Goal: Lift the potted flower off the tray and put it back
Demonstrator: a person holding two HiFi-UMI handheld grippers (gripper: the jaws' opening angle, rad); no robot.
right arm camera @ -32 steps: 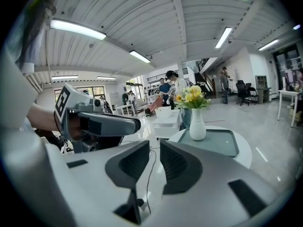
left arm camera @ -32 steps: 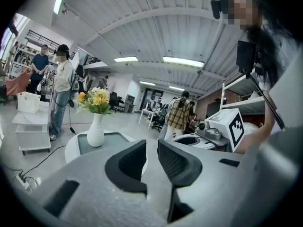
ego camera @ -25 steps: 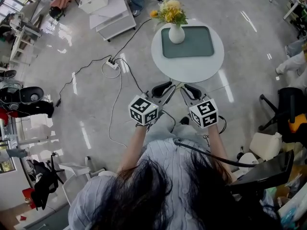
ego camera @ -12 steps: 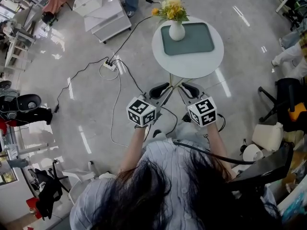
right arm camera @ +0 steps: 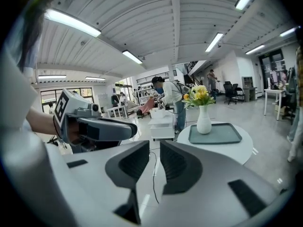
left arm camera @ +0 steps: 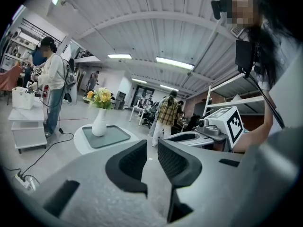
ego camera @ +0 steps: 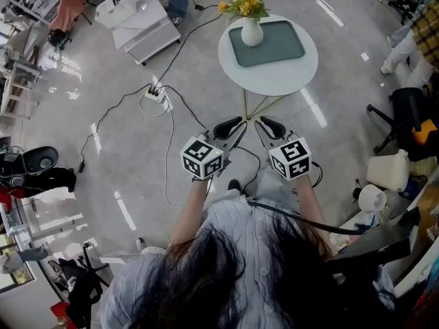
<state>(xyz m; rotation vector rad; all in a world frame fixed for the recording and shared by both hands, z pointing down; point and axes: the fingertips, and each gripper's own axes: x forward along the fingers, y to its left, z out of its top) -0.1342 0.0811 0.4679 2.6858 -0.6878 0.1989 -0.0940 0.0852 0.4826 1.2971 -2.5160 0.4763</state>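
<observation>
- Grey-green tray [ego camera: 278, 43] on the round white table [ego camera: 274, 79]: in the head view the potted flower [ego camera: 252, 31] stands upright on the tray's left end. It is well ahead of the left gripper [ego camera: 232, 126] and the right gripper [ego camera: 266, 125]. Both hang side by side short of the table's edge with their noses angled toward each other. The flower lies ahead and between them, and neither is plainly nearer.
- Left gripper view: the left gripper's [left arm camera: 152, 145] jaws are drawn together, with only a thin slot between them and nothing in it. The potted flower [left arm camera: 99, 123] sits far ahead and to the left of the jaw line, on its tray [left arm camera: 111, 137]. Its long axis is vertical.
- Right gripper view: the right gripper's [right arm camera: 154, 148] jaws are likewise closed on nothing. The potted flower [right arm camera: 204, 119] stands far ahead and to the right of the jaw line, at the near-left end of the tray [right arm camera: 220, 134].
- Judgement: a flower standing on the tray with both grippers empty and well back fits either an approach before lifting or a withdrawal after setting it down. Any grasp would need the jaws parted and brought level against the upright vase.
</observation>
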